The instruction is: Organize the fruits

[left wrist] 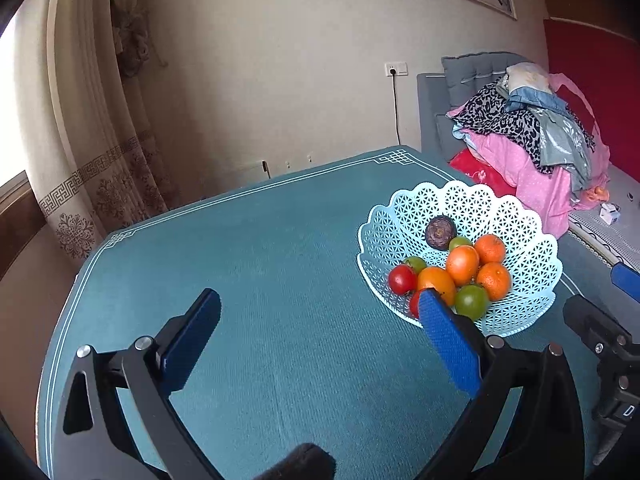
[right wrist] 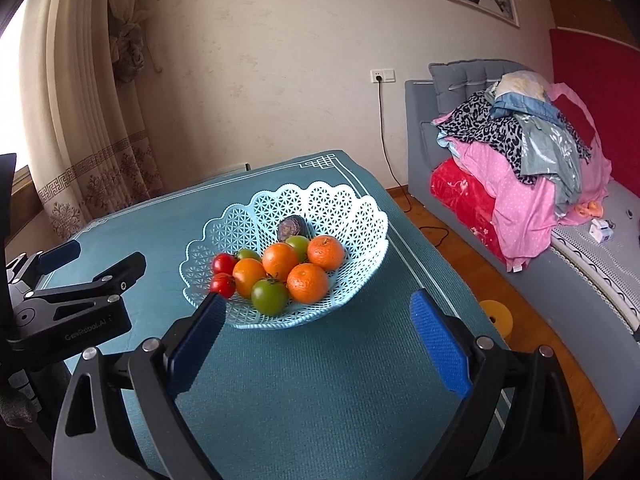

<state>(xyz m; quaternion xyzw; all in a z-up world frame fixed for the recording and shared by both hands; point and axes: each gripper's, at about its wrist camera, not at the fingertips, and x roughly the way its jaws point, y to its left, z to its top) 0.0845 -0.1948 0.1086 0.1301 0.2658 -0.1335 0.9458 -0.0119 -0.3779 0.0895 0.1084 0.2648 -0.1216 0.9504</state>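
While both grippers are hovering with jaws apart and empty, the fruits [right wrist: 280,270] are sitting piled in the basket [right wrist: 340,204] on the table [right wrist: 320,380]; the right gripper [right wrist: 316,344] is facing it squarely (likely for reaching), the left gripper [left wrist: 316,344] waiting nearby.

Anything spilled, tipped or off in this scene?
Nothing stands out. The basket sits upright on the table with all fruit inside, none on the cloth. The dark purple fruit looks shrivelled, possibly just its skin. Left gripper and right gripper are open and empty.
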